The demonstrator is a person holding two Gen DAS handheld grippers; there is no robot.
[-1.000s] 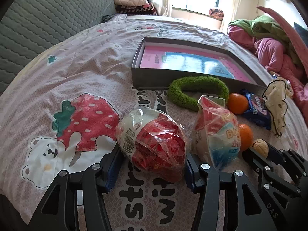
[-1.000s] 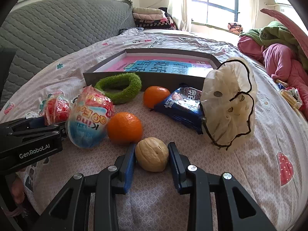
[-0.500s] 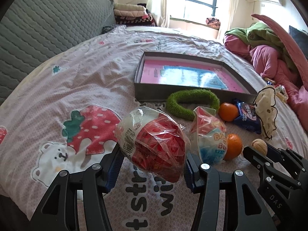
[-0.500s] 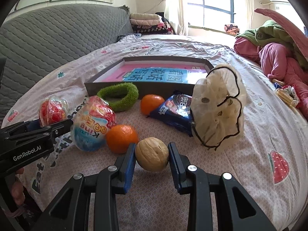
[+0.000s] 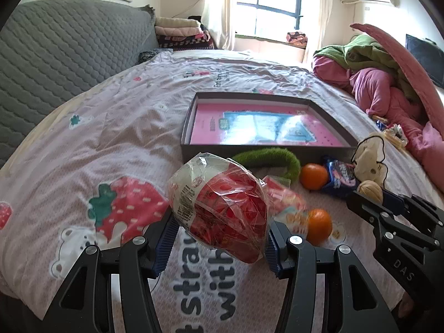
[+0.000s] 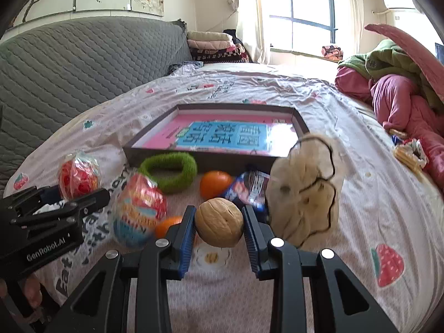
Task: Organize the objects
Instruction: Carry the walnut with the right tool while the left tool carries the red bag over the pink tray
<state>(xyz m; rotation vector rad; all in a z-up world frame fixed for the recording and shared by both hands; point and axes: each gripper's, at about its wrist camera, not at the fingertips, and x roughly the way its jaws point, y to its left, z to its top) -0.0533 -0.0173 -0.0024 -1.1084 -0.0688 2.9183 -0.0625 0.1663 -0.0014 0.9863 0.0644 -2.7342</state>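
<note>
My left gripper [image 5: 219, 236] is shut on a red and white wrapped egg toy [image 5: 219, 208] and holds it above the bedspread; it also shows in the right wrist view [image 6: 79, 176]. My right gripper [image 6: 219, 222] is shut on a walnut [image 6: 219, 222], lifted off the bed; the walnut also shows in the left wrist view [image 5: 370, 190]. A shallow dark box [image 5: 191, 116] with a pink and blue sheet inside lies beyond both, also in the right wrist view [image 6: 194, 159].
On the bedspread lie a second wrapped egg toy [image 6: 138, 213], a green fuzzy ring [image 6: 169, 172], two oranges [image 6: 215, 184] [image 5: 319, 224], a blue snack packet [image 6: 249, 191] and a cream scrunchie [image 6: 302, 194]. Pink and green bedding [image 5: 383, 83] is piled at right; a grey headboard [image 6: 69, 69] at left.
Both grippers have risen and pulled back from the bed with their objects, the egg toy and the walnut now clear of the bedspread. The objects on the bed have not moved.
</note>
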